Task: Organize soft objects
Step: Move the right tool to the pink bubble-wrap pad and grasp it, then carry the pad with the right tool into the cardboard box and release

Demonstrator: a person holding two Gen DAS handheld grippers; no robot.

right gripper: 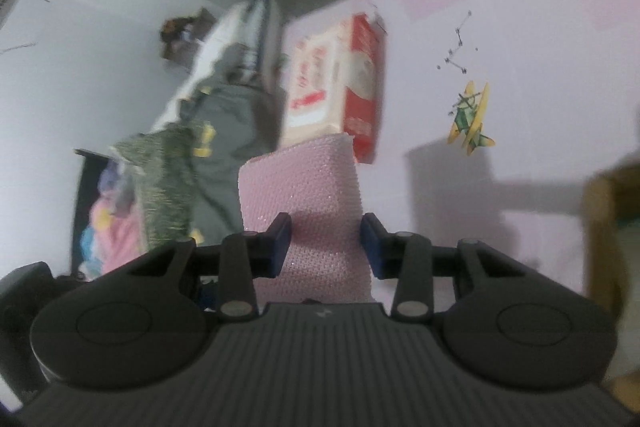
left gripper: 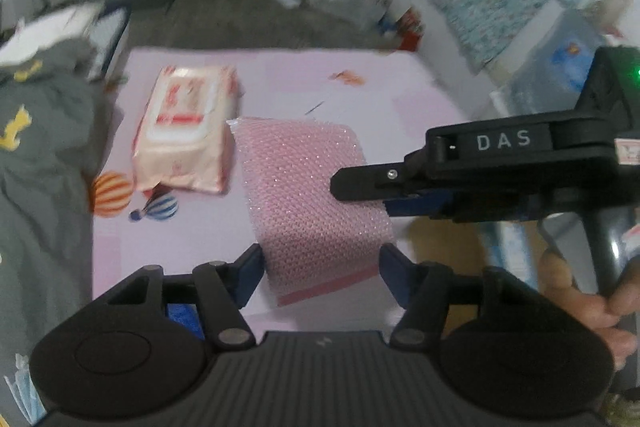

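Observation:
A pink bubble-textured soft pad [left gripper: 312, 187] hangs above the pink play mat [left gripper: 380, 95]. In the left wrist view my left gripper [left gripper: 322, 267] is shut on its near end, one blue pad on each side edge. My right gripper [left gripper: 360, 197] comes in from the right and clamps the pad's right edge. The right wrist view shows the pad [right gripper: 304, 187] pinched narrow between the right gripper's [right gripper: 325, 245] pads. A wet wipes pack [left gripper: 184, 131] lies on the mat beyond, also visible as a pack [right gripper: 340, 83] in the right wrist view.
A grey garment [left gripper: 40, 155] is heaped at the mat's left edge, next to a green knit piece [right gripper: 164, 179] and colourful cloths [right gripper: 108, 227]. A cardboard box [right gripper: 608, 227] stands at the right. A person's hand [left gripper: 580, 291] holds the right gripper's handle. A plastic bin [left gripper: 560, 67] is at the back right.

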